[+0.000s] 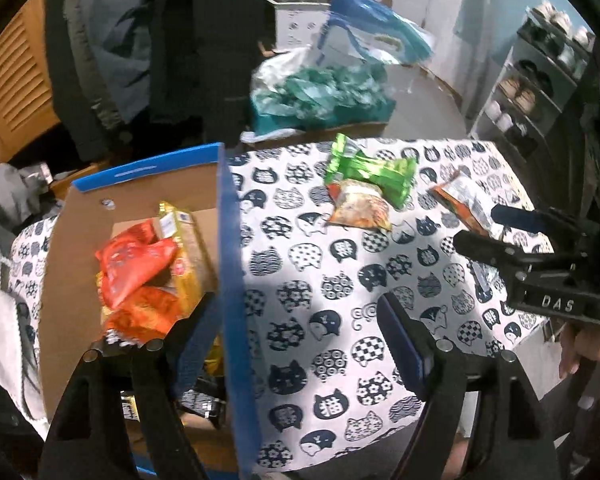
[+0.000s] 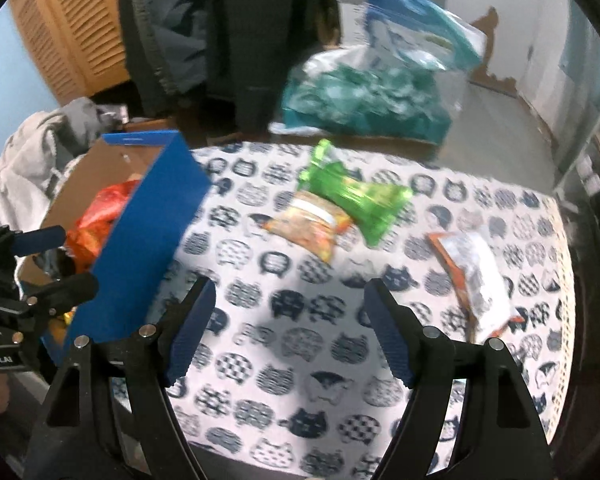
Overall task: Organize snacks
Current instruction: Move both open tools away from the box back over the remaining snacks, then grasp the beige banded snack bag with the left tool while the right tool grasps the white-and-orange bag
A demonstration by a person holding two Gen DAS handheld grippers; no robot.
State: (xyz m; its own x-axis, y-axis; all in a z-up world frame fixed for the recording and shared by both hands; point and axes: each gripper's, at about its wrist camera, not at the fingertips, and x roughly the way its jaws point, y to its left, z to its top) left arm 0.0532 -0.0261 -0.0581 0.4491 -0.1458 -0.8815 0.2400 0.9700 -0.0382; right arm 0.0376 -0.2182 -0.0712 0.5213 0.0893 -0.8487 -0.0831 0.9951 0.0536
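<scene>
- Three snack packets lie loose on the desk, which wears a cat-print cloth: a green packet, an orange-yellow packet and a silver-and-orange packet.
- The green packet's long axis runs from far left to near right; it overlaps the far end of the orange-yellow one, whose long axis runs roughly left to right.
- The silver-and-orange packet lies apart near the desk's right edge, its long axis running from far to near.
- An open blue box with a brown cardboard inside stands at the desk's left side. It holds a heap of red-orange packets and one yellow packet; the count in the heap cannot be told.
- The left claw is wide, straddling the box's right wall, gripping nothing.
- The right claw is wide and empty above bare cloth.
- Bare cloth lies between box and loose packets.
</scene>
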